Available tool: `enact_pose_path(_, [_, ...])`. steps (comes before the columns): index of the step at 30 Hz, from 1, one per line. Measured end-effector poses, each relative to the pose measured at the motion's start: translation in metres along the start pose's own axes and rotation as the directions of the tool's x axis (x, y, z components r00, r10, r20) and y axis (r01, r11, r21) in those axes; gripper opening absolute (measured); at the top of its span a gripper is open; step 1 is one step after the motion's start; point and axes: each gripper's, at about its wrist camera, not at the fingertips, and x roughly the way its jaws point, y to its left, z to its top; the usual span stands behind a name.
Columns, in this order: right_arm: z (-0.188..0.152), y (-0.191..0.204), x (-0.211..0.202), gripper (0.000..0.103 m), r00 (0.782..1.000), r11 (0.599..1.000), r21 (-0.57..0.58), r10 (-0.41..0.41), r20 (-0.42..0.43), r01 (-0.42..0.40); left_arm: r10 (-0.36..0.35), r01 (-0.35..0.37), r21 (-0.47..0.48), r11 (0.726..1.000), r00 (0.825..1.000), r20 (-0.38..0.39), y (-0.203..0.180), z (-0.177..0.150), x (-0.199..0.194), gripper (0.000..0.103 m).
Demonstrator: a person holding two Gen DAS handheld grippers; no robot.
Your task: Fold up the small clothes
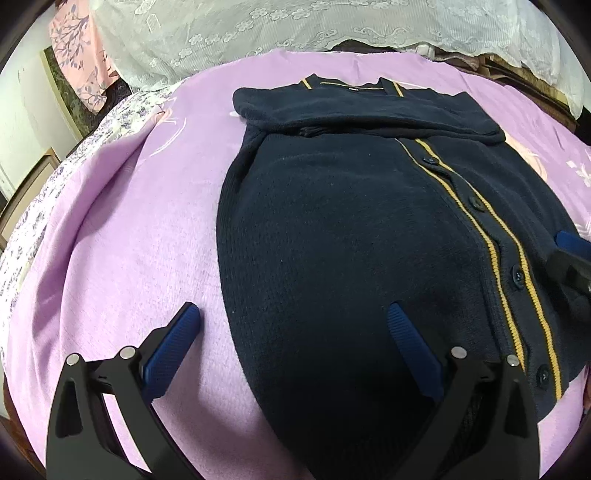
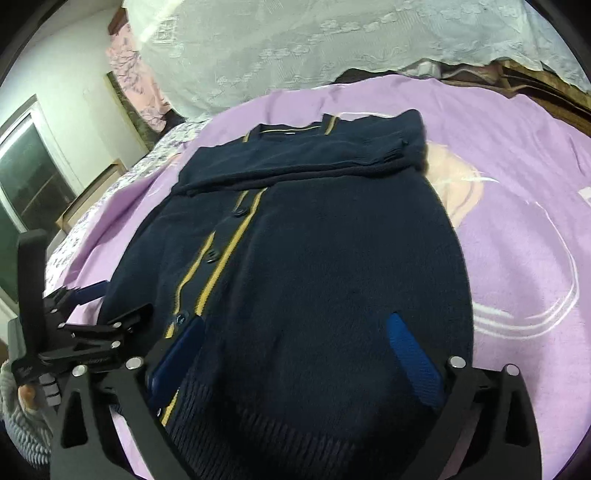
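Note:
A navy knit cardigan with yellow stripes along its button placket lies flat on a purple blanket, both sleeves folded across its chest. It also shows in the right wrist view. My left gripper is open over the cardigan's lower left edge, one finger over the blanket and one over the knit. My right gripper is open over the hem, right of the placket. The right gripper's tip shows in the left wrist view. The left gripper shows in the right wrist view.
A white lace cloth covers a pile behind the blanket. A pink floral cloth hangs at the far left. A window is on the left wall. The purple blanket extends right of the cardigan.

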Motion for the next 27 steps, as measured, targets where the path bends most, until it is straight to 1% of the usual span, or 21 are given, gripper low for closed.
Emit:
enact_pose_path(2, [-0.001, 0.002, -0.003, 0.1, 1.0, 1.0, -0.004, -0.007, 0.007, 0.007, -0.013, 0.013, -0.004, 1.0, 1.0, 0.001, 0.001, -0.001, -0.002, 0.099])
enact_pose_path(4, [-0.002, 0.001, -0.009, 0.1, 1.0, 1.0, 0.006, -0.004, 0.023, 0.004, -0.04, 0.04, -0.011, 0.999, 0.999, 0.001, 0.003, -0.002, -0.005, 0.098])
enact_pose_path(6, [-0.003, -0.002, -0.018, 0.099, 0.999, 1.0, 0.028, 0.003, 0.049, -0.004, -0.1, 0.1, -0.028, 0.995, 0.995, 0.012, 0.008, -0.004, -0.011, 0.098])
enact_pose_path(7, [-0.003, -0.004, -0.023, 0.099, 0.998, 0.999, 0.041, 0.007, 0.066, -0.01, -0.142, 0.143, -0.045, 0.989, 0.99, 0.023, 0.012, -0.006, -0.016, 0.098])
enact_pose_path(8, [-0.004, -0.007, -0.029, 0.099, 0.997, 0.998, 0.054, 0.007, 0.08, -0.012, -0.165, 0.166, -0.055, 0.985, 0.986, 0.029, 0.014, -0.007, -0.018, 0.098])
enact_pose_path(10, [-0.005, -0.012, -0.037, 0.098, 0.995, 0.997, 0.073, 0.004, 0.097, -0.011, -0.231, 0.233, -0.084, 0.969, 0.972, 0.037, 0.022, -0.01, -0.021, 0.098])
enact_pose_path(14, [-0.013, -0.024, -0.051, 0.098, 0.993, 0.994, 0.107, -0.017, 0.115, 0.005, -0.3, 0.302, -0.109, 0.947, 0.953, 0.035, 0.028, -0.013, -0.023, 0.098])
enact_pose_path(17, [-0.022, -0.032, -0.057, 0.098, 0.994, 0.991, 0.13, -0.039, 0.103, 0.025, -0.358, 0.359, -0.121, 0.925, 0.933, 0.03, 0.031, -0.017, -0.026, 0.098])
enact_pose_path(19, [-0.028, -0.036, -0.058, 0.097, 0.994, 0.989, 0.143, -0.05, 0.096, 0.035, -0.384, 0.384, -0.129, 0.914, 0.923, 0.028, 0.033, -0.021, -0.028, 0.098])
enact_pose_path(21, [-0.031, -0.042, -0.06, 0.094, 0.995, 0.986, 0.161, -0.053, 0.09, 0.038, -0.417, 0.416, -0.141, 0.899, 0.909, 0.025, 0.035, -0.024, -0.03, 0.098])
enact_pose_path(23, [-0.035, -0.048, -0.062, 0.089, 0.995, 0.982, 0.183, -0.053, 0.084, 0.036, -0.453, 0.451, -0.15, 0.88, 0.891, 0.023, 0.035, -0.025, -0.031, 0.098])
enact_pose_path(24, [-0.037, -0.052, -0.063, 0.086, 0.995, 0.979, 0.199, -0.052, 0.08, 0.036, -0.463, 0.461, -0.152, 0.874, 0.886, 0.022, 0.035, -0.025, -0.03, 0.098])
enact_pose_path(26, [-0.04, -0.057, -0.063, 0.073, 0.996, 0.974, 0.222, -0.053, 0.076, 0.035, -0.474, 0.471, -0.151, 0.869, 0.88, 0.017, 0.033, -0.024, -0.029, 0.098])
enact_pose_path(27, [-0.041, -0.061, -0.063, 0.069, 0.996, 0.971, 0.235, -0.058, 0.07, 0.04, -0.483, 0.48, -0.151, 0.864, 0.876, 0.018, 0.033, -0.024, -0.027, 0.098])
